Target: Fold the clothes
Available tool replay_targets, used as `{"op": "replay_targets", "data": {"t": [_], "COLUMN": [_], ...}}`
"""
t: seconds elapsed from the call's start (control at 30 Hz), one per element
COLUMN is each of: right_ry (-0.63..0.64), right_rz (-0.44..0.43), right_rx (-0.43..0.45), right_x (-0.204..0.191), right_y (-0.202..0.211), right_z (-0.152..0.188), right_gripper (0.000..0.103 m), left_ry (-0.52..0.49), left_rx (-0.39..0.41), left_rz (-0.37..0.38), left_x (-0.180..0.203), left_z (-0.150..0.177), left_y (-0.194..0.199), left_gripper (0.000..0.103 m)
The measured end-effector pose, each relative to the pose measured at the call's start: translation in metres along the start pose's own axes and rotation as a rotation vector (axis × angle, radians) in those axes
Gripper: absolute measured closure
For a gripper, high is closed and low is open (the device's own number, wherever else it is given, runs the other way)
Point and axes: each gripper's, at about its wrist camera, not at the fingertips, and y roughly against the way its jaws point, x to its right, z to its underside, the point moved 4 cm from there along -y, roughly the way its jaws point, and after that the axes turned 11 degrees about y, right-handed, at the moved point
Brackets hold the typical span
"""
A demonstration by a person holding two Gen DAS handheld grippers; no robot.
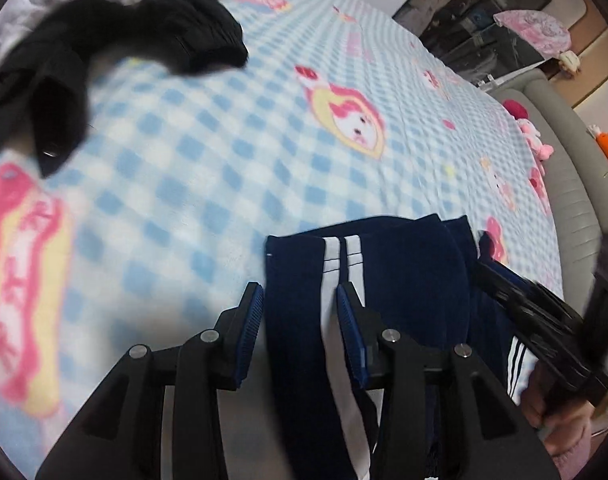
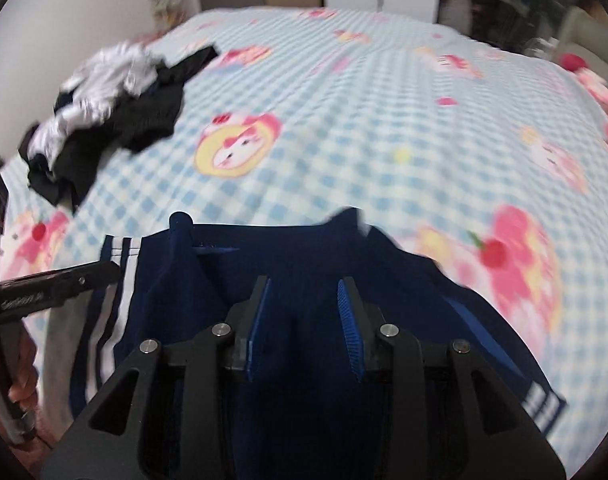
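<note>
1. The left gripper [image 1: 299, 300] hangs over the near edge of the bed [image 1: 207, 184], its jaws spread, with the striped edge of the navy garment [image 1: 388, 280] between them but not pinched.
2. The right gripper [image 2: 304, 296] is likewise released above the same navy garment [image 2: 304, 256], fabric lying between its fingers without being clamped.
3. Ahead of both grippers the checked blanket [image 2: 344, 128] lies open and wide – plenty of free room.
4. One heap of black and white clothes [image 1: 103, 28] sits far ahead and left of the left gripper, well apart from the navy piece.
5. Two grippers, one navy garment, one heap – pink plush toys [image 1: 536, 140] lie at the bed's right edge.
</note>
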Motion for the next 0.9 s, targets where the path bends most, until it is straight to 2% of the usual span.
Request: {"op": "replay_targets", "data": {"t": [0.1, 0.13, 0.17, 0.23, 0.3, 0.57, 0.63, 0.7, 0.77, 0.8, 0.87, 0.9], "right_ry": [0.038, 0.046, 0.055, 0.054, 0.038, -0.113, -0.159, -0.159, -0.118, -0.090, -0.017, 0.028], "right_rz": [-0.012, -0.010, -0.003, 0.027, 0.059, 0.182, 0.158, 0.113, 0.066, 0.040, 0.013, 0.016], "right_rx": [-0.108, -0.118, -0.123, -0.107, -0.086, -0.061, -0.058, -0.025, 0.013, 0.027, 0.003, -0.023], "right_x": [-0.006, -0.006, -0.006, 0.000, 0.011, 0.068, 0.077, 0.073, 0.060, 0.052, 0.035, 0.026], "right_y": [-0.039, -0.045, -0.049, -0.048, -0.045, -0.036, -0.033, -0.026, -0.016, -0.011, -0.015, -0.020], "right_z": [0.000, 0.002, 0.003, 0.005, 0.007, 0.018, 0.023, 0.023, 0.018, 0.015, 0.006, 0.002], "right_gripper": [0.068, 0.069, 0.072, 0.090, 0.096, 0.098, 0.098, 0.095, 0.082, 0.071, 0.062, 0.057], "left_ry": [-0.020, -0.038, -0.051, -0.060, -0.061, -0.014, -0.001, 0.003, 0.001, 0.001, -0.007, -0.013], "left_rx": [-0.018, -0.005, 0.008, 0.039, 0.069, 0.107, 0.104, 0.095, 0.099, 0.101, 0.111, 0.118], "left_rz": [0.007, 0.001, -0.006, -0.030, -0.058, -0.057, -0.042, -0.012, 0.015, 0.028, 0.030, 0.025], "left_x": [0.005, 0.007, 0.009, 0.007, 0.003, -0.021, -0.025, -0.027, -0.026, -0.026, -0.023, -0.021], "left_z": [0.002, 0.002, 0.001, 0.001, 0.000, -0.008, -0.008, -0.006, -0.006, -0.006, -0.007, -0.007], "left_y": [-0.010, -0.010, -0.010, -0.008, -0.004, 0.013, 0.015, 0.017, 0.019, 0.020, 0.020, 0.019], "left_gripper": [0.065, 0.079, 0.088, 0.090, 0.095, 0.096, 0.092, 0.088, 0.081, 0.075, 0.065, 0.065]}}
